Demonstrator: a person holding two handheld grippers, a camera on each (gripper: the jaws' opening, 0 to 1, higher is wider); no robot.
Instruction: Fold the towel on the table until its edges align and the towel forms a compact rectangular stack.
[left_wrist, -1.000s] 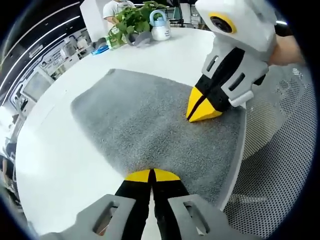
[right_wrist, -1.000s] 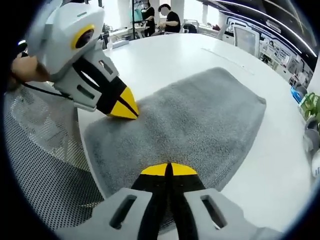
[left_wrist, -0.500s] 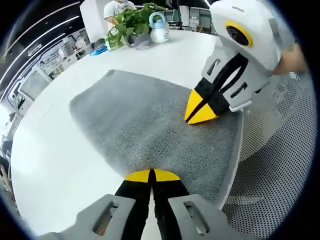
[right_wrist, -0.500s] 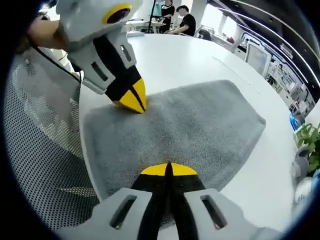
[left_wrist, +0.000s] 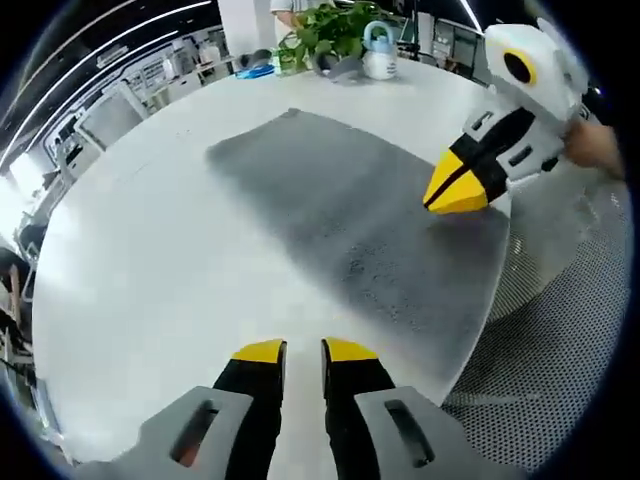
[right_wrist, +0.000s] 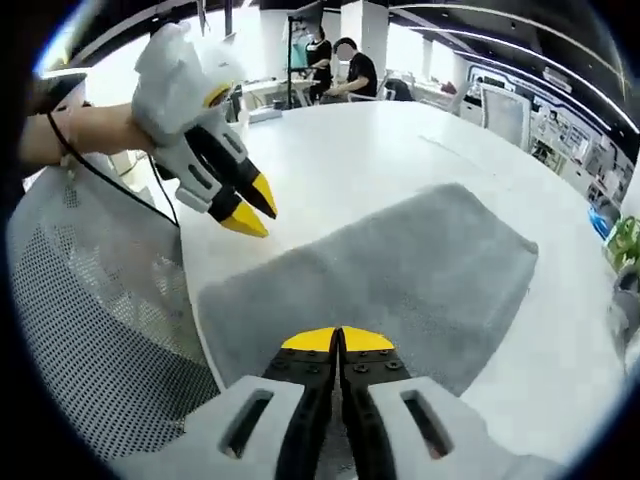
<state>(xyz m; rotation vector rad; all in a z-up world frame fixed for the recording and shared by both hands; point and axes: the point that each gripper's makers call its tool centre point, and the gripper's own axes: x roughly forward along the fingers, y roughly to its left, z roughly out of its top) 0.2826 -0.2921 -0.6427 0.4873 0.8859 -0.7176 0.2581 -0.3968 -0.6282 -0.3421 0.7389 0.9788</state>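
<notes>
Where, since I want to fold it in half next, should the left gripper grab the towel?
Probably the near corner of the towel, beside the left gripper, coming in low from the table rim: it lies flat, so the fingers need that exposed edge to slip under.

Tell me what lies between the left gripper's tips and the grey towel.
Only bare white table. In the left gripper view, the left gripper stands open off the towel, nothing on the stretch between them.
</notes>
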